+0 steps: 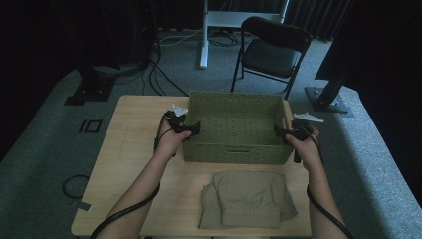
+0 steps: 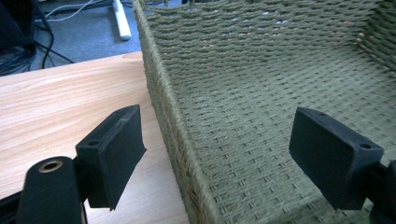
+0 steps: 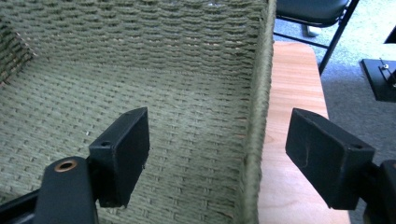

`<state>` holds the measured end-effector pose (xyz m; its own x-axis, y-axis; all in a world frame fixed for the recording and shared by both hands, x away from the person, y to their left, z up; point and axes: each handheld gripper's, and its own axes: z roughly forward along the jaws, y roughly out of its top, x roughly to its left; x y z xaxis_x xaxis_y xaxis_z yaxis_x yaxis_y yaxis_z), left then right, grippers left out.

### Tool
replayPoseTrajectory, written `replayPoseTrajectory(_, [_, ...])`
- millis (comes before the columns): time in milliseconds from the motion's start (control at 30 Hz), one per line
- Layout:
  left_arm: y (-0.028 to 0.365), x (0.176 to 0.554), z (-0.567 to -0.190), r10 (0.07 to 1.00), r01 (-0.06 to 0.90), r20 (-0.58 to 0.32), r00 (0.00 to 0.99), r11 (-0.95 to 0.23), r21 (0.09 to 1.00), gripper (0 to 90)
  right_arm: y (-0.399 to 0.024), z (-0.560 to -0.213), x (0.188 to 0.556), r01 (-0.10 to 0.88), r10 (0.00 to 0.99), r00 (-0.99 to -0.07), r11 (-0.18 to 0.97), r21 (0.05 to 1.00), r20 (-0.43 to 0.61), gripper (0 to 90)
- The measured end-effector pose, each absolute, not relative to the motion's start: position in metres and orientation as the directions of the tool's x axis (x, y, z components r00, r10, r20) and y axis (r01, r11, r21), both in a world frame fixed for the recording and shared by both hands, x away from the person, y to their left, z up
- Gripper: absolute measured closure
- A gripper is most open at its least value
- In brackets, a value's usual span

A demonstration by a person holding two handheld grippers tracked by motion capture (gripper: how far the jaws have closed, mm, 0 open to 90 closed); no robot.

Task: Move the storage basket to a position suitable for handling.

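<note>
While both grippers straddle the side walls of the woven basket (image 1: 234, 127), neither one is clamped on it: the left gripper (image 1: 191, 128) stands with its jaws apart over the left wall, one inside and one outside, and the right gripper (image 1: 283, 132) does the same over the right wall. With no pad pressing the weave, the basket looks already set down, resting empty toward the back of the counter (image 1: 134, 144). A folded garment (image 1: 246, 199) lies just in front of it, not yet inside, so packing it probably remains.
</note>
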<state>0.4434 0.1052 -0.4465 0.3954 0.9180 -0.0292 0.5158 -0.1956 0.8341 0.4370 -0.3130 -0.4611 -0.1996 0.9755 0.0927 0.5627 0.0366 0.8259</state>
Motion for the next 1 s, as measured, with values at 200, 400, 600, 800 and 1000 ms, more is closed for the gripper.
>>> replayPoseTrajectory(200, [0.114, 0.431, -0.436, 0.903, 0.513, -0.056, 0.425, -0.190, 0.837, 18.6, -0.314, -0.457, 0.432, 0.584, 0.968, -0.223, 0.040, 0.811, 0.112, 20.2])
replayPoseTrajectory(400, [0.118, 0.419, -0.432, 0.891, 0.491, -0.046, 0.452, -0.205, 0.847, 18.6, -0.315, -0.457, 0.427, 0.581, 0.968, -0.224, 0.042, 0.813, 0.110, 14.5])
replayPoseTrajectory(600, [0.121, 0.405, -0.434, 0.877, 0.485, -0.061, 0.476, -0.204, 0.851, 18.6, -0.314, -0.459, 0.418, 0.553, 0.967, -0.237, 0.050, 0.832, 0.099, 13.5])
replayPoseTrajectory(800, [0.123, 0.395, -0.444, 0.869, 0.499, -0.070, 0.490, -0.214, 0.840, 18.6, -0.317, -0.457, 0.409, 0.531, 0.968, -0.233, 0.045, 0.846, 0.095, 13.0])
replayPoseTrajectory(1000, [0.123, 0.384, -0.447, 0.861, 0.497, -0.087, 0.502, -0.205, 0.843, 18.6, -0.321, -0.452, 0.400, 0.508, 0.967, -0.240, 0.048, 0.860, 0.088, 13.1])
